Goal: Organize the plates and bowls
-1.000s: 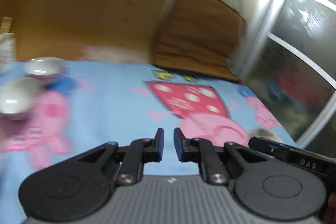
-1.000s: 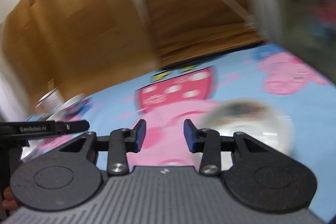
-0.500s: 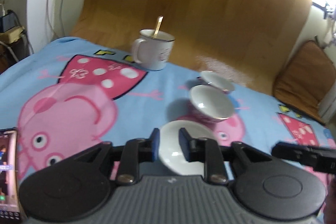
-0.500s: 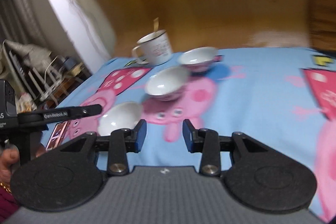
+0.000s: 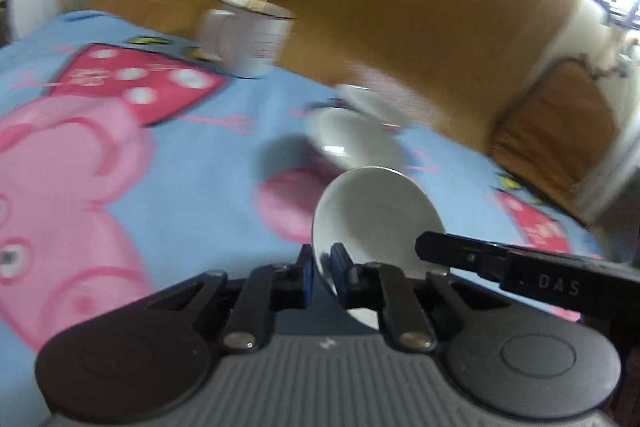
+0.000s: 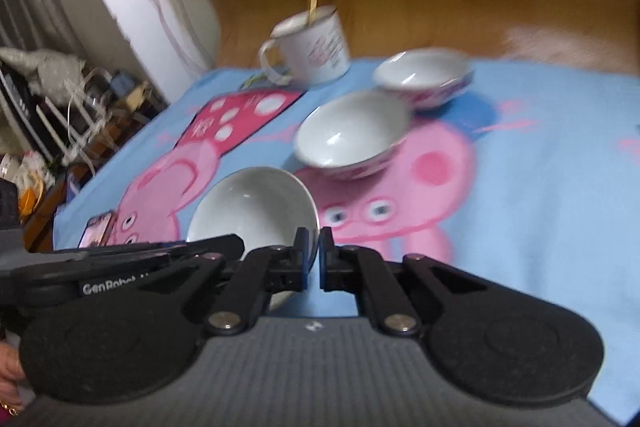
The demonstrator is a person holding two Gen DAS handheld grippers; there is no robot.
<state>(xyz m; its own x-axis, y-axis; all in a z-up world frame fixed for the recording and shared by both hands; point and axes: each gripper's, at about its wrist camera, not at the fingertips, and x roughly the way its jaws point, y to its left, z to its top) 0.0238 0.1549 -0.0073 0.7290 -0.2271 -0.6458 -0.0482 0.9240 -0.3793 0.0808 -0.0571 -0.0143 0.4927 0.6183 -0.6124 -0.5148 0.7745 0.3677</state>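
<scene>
Smeared by motion in the left wrist view: the mug [image 5: 250, 41], the middle bowl [image 5: 352, 143] and the far bowl [image 5: 370, 99], rims barely separable. Lower edge of the nearest white bowl [image 6: 256, 211] hidden behind gripper fingers [image 6: 302, 259]. Phone [image 6: 96, 229] partly covered by the other gripper's bar, screen content unreadable. Probably shelf clutter [image 6: 60, 99] at left, too blurred to identify.

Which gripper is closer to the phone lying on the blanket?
Left. The left gripper grips the bowl on the side toward the phone; the right gripper grips the opposite rim, farther away.
</scene>
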